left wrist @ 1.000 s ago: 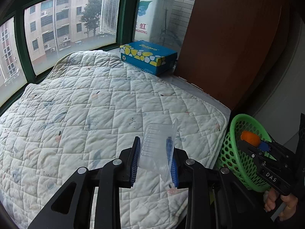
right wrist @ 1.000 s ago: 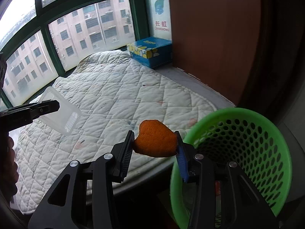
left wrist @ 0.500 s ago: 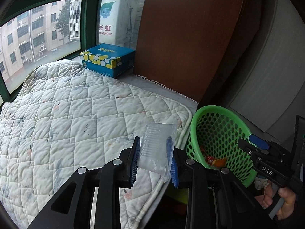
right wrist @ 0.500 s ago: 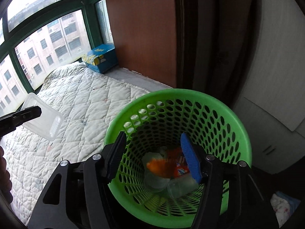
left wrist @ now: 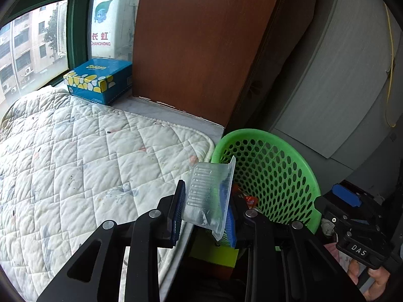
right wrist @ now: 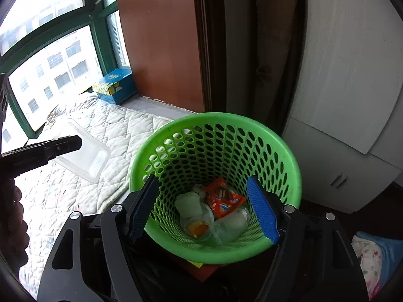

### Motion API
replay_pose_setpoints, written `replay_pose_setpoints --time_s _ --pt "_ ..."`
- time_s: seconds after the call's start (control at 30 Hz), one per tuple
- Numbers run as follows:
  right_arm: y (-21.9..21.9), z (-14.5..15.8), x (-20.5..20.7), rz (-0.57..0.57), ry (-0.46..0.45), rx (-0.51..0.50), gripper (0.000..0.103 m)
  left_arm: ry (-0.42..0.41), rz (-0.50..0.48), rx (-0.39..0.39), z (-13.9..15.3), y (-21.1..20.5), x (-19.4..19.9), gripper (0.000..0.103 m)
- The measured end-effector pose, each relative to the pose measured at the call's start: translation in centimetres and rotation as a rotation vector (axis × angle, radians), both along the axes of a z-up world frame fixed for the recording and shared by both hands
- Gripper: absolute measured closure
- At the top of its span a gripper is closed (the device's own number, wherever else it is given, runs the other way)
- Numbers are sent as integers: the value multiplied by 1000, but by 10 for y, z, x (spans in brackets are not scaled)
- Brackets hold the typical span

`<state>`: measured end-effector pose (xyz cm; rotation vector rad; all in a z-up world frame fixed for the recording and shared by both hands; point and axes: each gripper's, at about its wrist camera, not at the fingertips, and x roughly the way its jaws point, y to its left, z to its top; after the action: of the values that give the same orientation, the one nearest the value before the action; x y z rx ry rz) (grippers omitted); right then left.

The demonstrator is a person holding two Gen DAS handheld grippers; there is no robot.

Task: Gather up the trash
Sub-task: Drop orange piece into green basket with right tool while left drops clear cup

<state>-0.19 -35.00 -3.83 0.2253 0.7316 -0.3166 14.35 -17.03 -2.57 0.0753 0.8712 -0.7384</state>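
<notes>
While the left gripper (left wrist: 205, 214) is clamping its jaws on a clear ribbed plastic tray (left wrist: 209, 196), that tray is hanging above the edge of the white quilted mattress pad (left wrist: 75, 156), just left of the green perforated plastic basket (left wrist: 272, 173) at the lower centre of the left wrist view. In the right wrist view, the right gripper (right wrist: 204, 209) is hovering over the basket's mouth, its jaws opening with nothing between them. At the basket's bottom are lying an orange snack wrapper (right wrist: 223, 200), clear plastic cups (right wrist: 229, 225) and a pale crumpled piece (right wrist: 187, 202). A blue tissue box (left wrist: 99, 80) is sitting at the upper left, beside a brown wooden panel (left wrist: 201, 45).
</notes>
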Motion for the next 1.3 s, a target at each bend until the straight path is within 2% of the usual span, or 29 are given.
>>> replay_pose_setpoints --time_s 0.27,0.53,0.9,1.3 --pt "-2 2 -21 -82 12 -6 29 27 -104 -9 -5 -38 -1 76" --pt "-4 1 -31 -111 18 -11 28 35 -156 4 -14 -68 -1 76" --pt "-4 2 -27 -99 5 2 28 27 -150 37 -20 -78 1 75" --pt "-1 3 -25 -91 3 6 28 55 -162 54 -34 -88 5 73"
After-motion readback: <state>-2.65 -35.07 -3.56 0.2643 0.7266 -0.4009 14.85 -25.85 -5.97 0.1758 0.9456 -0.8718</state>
